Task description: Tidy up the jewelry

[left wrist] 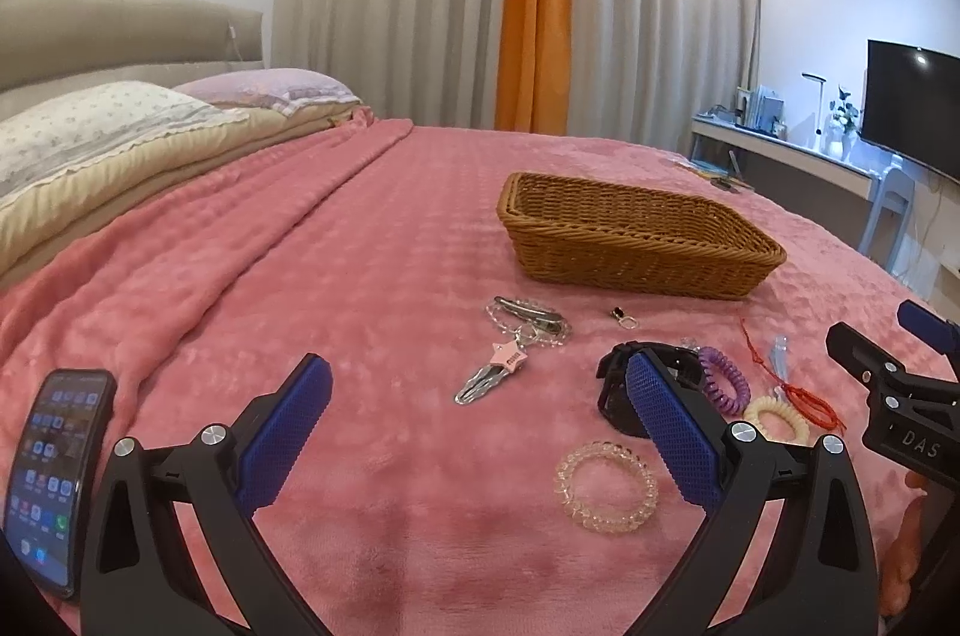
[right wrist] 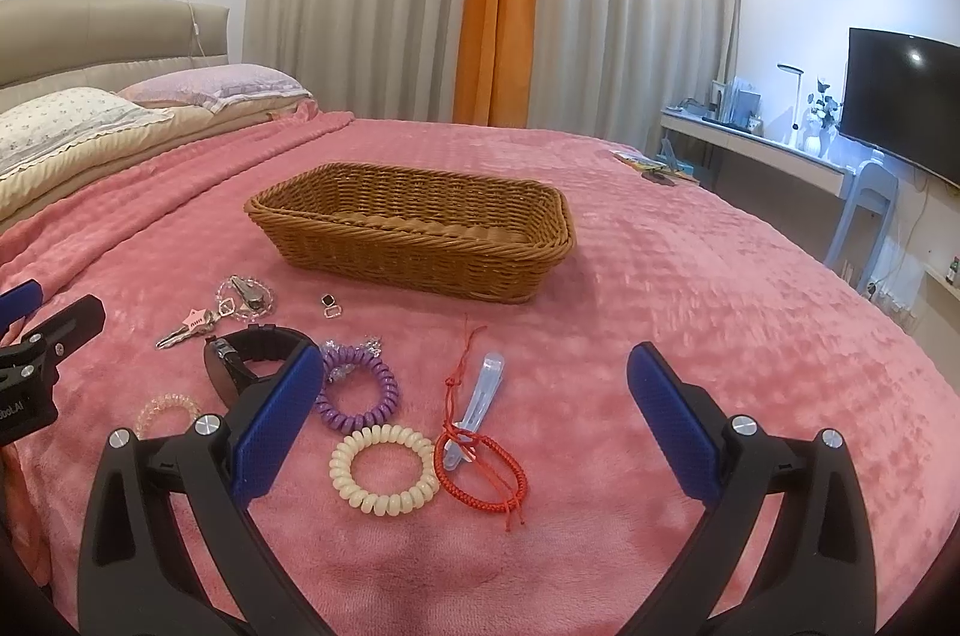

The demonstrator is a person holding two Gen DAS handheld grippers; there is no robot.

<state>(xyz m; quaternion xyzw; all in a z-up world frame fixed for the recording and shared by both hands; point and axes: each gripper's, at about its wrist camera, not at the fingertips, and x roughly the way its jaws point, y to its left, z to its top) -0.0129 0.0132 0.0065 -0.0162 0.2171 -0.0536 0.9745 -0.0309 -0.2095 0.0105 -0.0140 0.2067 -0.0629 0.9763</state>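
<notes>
We have both claws spread wide and holding nothing: the left claw (left wrist: pixel 480 432) hovers over the pink plush bed cover (left wrist: pixel 360 246), and the right claw (right wrist: pixel 474 414) hangs above the cluster of hair ties. The brown woven wicker basket (right wrist: pixel 420 252) sits further back on the bed, apparently empty, so we judge the sorting has not begun.

The jewelry lies loose in front of the basket: a cream spiral coil hair tie (right wrist: pixel 384 471), a red braided cord bracelet (right wrist: pixel 483 474) lying over a clear plastic hair clip (right wrist: pixel 477 396), a purple spiral coil hair tie (right wrist: pixel 360 396), a black watch strap (right wrist: pixel 252 354), a clear spiral coil hair tie (left wrist: pixel 606 486), a silver hair clip with a pink star (left wrist: pixel 489 375), a clear bead bracelet with a metal clip (left wrist: pixel 528 321), and a small ring-like piece (right wrist: pixel 330 307).

For the right claw, the cream tie looks like the easiest first pick. We should lower until 1 finger sits inside the ring and 1 outside, then pinch the coil wall. The plush cover gives, so we press lightly and avoid snagging the red cord, which touches nothing of the cream tie but lies just beside it. The left claw can take the clear tie likewise.
</notes>
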